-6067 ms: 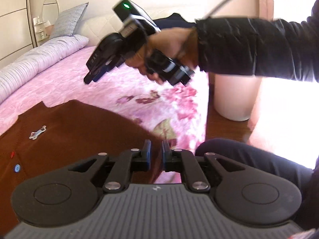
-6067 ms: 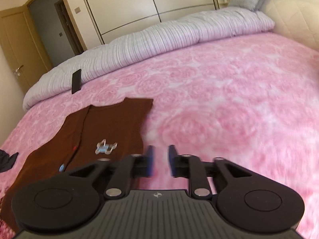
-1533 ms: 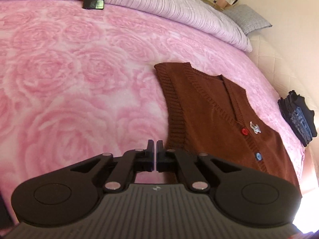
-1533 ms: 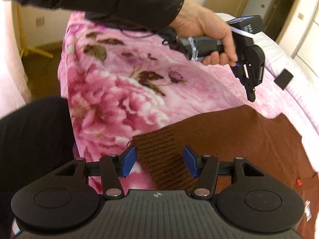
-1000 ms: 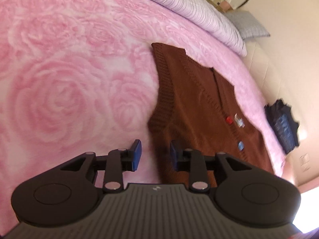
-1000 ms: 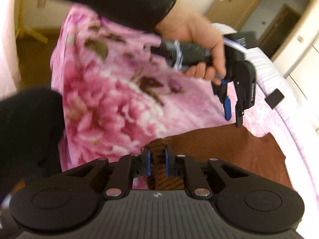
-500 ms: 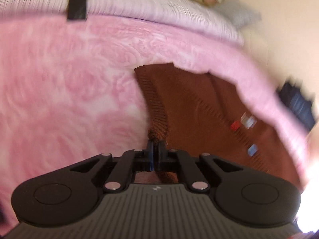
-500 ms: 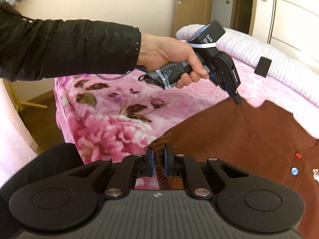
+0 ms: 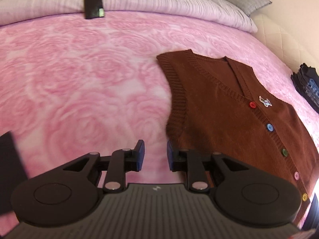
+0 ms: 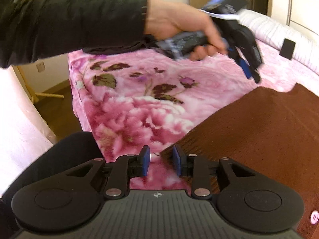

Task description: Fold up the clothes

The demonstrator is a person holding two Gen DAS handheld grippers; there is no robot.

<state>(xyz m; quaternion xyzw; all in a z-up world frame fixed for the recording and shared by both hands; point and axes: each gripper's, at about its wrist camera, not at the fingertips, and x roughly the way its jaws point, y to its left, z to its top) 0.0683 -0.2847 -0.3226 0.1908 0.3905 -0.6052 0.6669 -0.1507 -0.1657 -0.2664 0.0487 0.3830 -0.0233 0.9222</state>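
From my left wrist, my left gripper (image 9: 154, 155) is open above the pink bed (image 9: 79, 83), holding nothing, its right finger just beside the brown vest (image 9: 229, 119), which lies flat near the bed's right edge. From my right wrist, my right gripper (image 10: 161, 160) is open and empty at the vest's (image 10: 259, 131) hem corner.

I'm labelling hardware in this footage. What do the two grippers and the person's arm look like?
Each gripper, left gripper and right gripper, has black linkage fingers with blue pads, silver pivot pins and a ribbed grey body bearing a small white logo. In the right wrist view the hand wears a black sleeve; its handle looks taped.
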